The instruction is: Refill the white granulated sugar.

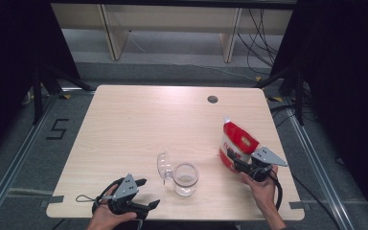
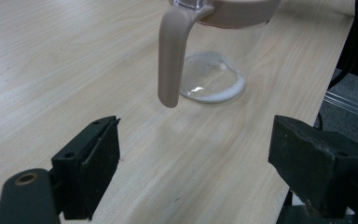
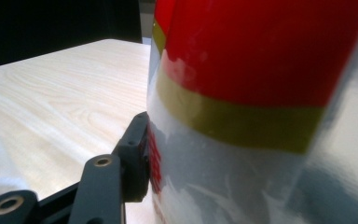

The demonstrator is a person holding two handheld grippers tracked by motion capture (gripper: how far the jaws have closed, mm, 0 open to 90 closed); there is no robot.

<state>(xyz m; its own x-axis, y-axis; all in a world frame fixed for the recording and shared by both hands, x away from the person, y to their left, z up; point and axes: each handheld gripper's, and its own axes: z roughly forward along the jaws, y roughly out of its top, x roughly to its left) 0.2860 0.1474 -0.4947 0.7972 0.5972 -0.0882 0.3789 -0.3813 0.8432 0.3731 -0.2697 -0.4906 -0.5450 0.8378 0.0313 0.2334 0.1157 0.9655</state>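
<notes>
At the near left edge of a pale wooden table (image 1: 139,120), a hand holds the left gripper (image 1: 143,194), its jaws spread wide around nothing. Just beyond it to the right stands a clear glass jar (image 1: 186,178) with its lid (image 1: 163,165) swung open on the left. Farther right, the right gripper (image 1: 232,159) has its jaws clamped on a red and white bag (image 1: 237,145), held upright near the right edge.

Lab recording bay: light wood desk (image 1: 139,124) enclosed by black curtains (image 1: 9,57), floor rails (image 1: 14,158), taped markings (image 1: 57,129) and loose cables (image 1: 261,36) noted
</notes>
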